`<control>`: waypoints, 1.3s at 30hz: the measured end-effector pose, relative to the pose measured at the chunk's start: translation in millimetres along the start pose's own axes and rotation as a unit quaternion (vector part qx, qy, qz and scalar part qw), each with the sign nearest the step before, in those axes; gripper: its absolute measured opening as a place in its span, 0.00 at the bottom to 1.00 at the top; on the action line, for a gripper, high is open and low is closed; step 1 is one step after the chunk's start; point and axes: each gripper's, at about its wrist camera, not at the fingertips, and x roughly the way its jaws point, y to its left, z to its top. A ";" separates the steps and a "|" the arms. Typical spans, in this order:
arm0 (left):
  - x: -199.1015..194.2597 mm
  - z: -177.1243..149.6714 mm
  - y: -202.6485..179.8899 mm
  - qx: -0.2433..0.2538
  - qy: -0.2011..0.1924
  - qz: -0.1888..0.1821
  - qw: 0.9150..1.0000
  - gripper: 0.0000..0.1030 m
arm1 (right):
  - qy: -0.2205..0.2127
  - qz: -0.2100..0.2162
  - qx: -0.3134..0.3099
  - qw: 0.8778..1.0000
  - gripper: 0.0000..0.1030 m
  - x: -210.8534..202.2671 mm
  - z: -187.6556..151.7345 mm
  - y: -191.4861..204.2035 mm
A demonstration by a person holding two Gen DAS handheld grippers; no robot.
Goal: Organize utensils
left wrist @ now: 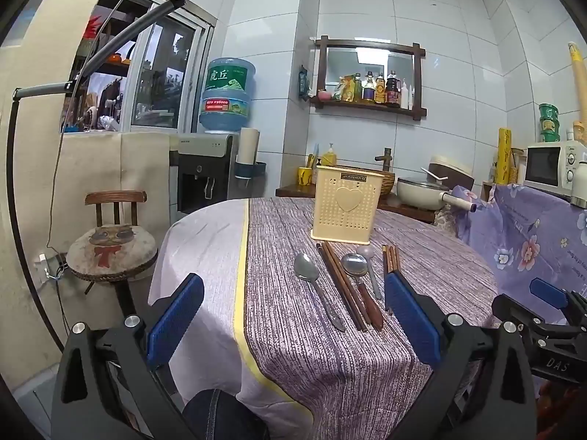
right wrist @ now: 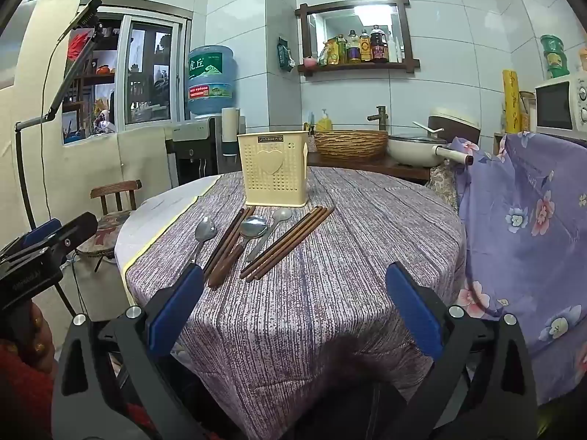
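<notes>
Both grippers wide apart, nothing held: left gripper (left wrist: 293,324), right gripper (right wrist: 295,310). Spoons (right wrist: 253,226) and chopsticks (right wrist: 288,244) on table (right wrist: 367,238), holder (right wrist: 272,168) at 12 o'clock (upright, just behind them).

We see white tiled walls (left wrist: 367,7), a wooden shelf (left wrist: 367,104) of bottles, and left of it a water dispenser (left wrist: 205,168) and window (left wrist: 161,73).

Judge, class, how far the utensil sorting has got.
Done: nothing visible; no utensil shows above the cream holder. In hand: nothing; the left gripper and right gripper are open and empty. Left: three spoons and two chopstick bundles on the tablecloth.
</notes>
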 end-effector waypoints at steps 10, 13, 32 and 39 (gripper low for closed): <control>1.2 -3.5 6.3 -0.009 0.004 0.002 1.000 0.95 | 0.003 0.001 0.000 1.000 0.95 3.1 -3.7 0.9; 1.3 -3.3 5.9 -0.010 0.004 0.002 1.000 0.95 | 0.003 0.002 0.000 1.000 0.95 2.7 -3.3 0.5; 1.2 -3.1 7.0 -0.010 0.003 0.004 1.000 0.95 | 0.003 0.002 -0.001 1.000 0.95 2.7 -3.1 0.9; 1.4 -2.9 7.6 -0.010 0.003 0.003 1.000 0.95 | 0.003 0.001 -0.001 1.000 0.95 2.6 -3.1 1.0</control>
